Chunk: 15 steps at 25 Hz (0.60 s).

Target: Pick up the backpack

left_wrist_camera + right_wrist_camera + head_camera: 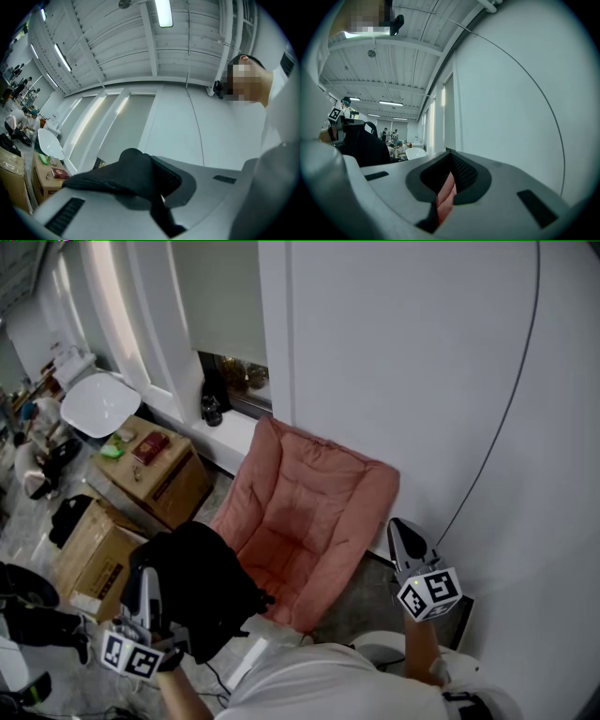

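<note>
The black backpack (204, 585) hangs off the floor at the lower left of the head view, in front of a pink folding chair (314, 512). My left gripper (149, 579) is shut on its top fabric. In the left gripper view that black fabric (125, 174) drapes over and between the jaws of the left gripper (157, 199), which points slightly upward at the ceiling. My right gripper (404, 532) hovers beside the chair's right edge near the white wall, shut and holding nothing. In the right gripper view the right gripper (443, 199) shows only a pink sliver between its jaws, and the backpack (365, 146) appears at left.
Two cardboard boxes (167, 472) (94, 554) stand left of the chair, one with a red book on it. A white round seat (99, 403) is further left. A white wall (422, 371) with a thin cable (502, 423) closes the right side.
</note>
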Available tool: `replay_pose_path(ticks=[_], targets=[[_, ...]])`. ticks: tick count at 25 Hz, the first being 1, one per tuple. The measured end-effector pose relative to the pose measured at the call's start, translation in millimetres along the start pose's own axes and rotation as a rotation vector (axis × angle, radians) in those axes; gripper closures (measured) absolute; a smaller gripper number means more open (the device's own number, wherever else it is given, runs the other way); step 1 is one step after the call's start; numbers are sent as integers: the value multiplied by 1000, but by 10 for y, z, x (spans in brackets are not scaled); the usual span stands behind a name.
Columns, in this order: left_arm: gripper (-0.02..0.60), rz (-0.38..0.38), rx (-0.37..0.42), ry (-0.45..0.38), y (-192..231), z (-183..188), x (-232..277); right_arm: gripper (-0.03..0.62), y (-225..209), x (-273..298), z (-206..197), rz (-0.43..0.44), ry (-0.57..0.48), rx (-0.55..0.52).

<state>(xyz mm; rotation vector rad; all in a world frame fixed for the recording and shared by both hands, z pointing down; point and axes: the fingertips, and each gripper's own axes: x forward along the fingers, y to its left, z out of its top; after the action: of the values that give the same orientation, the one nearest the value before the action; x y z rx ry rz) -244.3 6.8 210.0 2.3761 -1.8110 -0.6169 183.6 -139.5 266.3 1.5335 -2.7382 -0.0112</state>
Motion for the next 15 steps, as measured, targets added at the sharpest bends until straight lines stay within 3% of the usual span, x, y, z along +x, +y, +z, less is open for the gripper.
replay_pose_path(ticks=[15], targets=[[565, -38, -62, 16, -57, -71, -17, 574, 109, -55, -68, 4, 12, 0]])
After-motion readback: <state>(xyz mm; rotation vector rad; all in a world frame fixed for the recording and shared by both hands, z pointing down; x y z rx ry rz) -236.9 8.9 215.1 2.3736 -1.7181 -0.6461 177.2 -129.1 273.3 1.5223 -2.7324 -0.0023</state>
